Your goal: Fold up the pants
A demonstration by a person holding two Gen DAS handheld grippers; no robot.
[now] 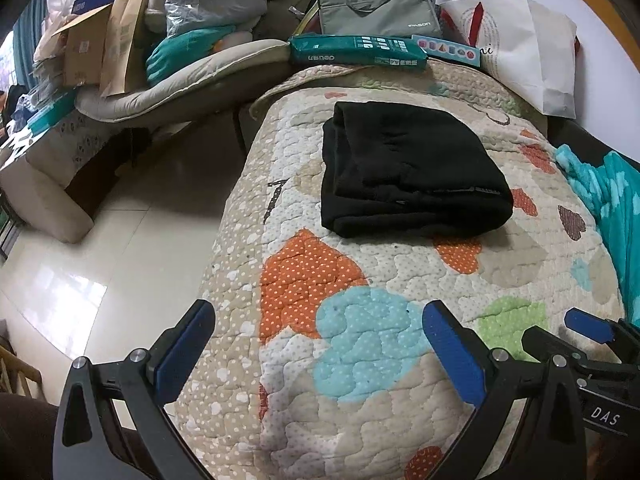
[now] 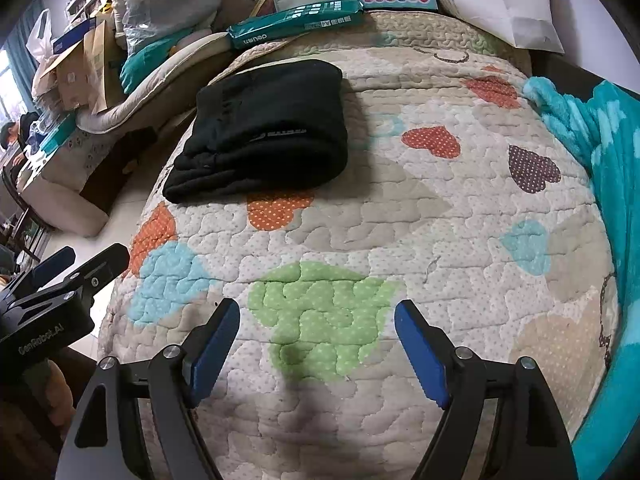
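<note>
My left hand-held gripper (image 1: 318, 344) and my right hand-held gripper (image 2: 318, 344) both hang over the near part of the bed with their blue pads spread wide, holding nothing and touching nothing. The black pants (image 1: 408, 172) lie folded into a compact bundle farther up the quilt (image 1: 360, 280), which is cream with coloured hearts, well apart from both grippers. Beyond them lie a green packet (image 1: 358, 52) and a grey bag (image 1: 376, 8), a teal blanket (image 2: 608, 152) bunches along the right, and pale floor tiles (image 1: 120, 248) show on the left.
</note>
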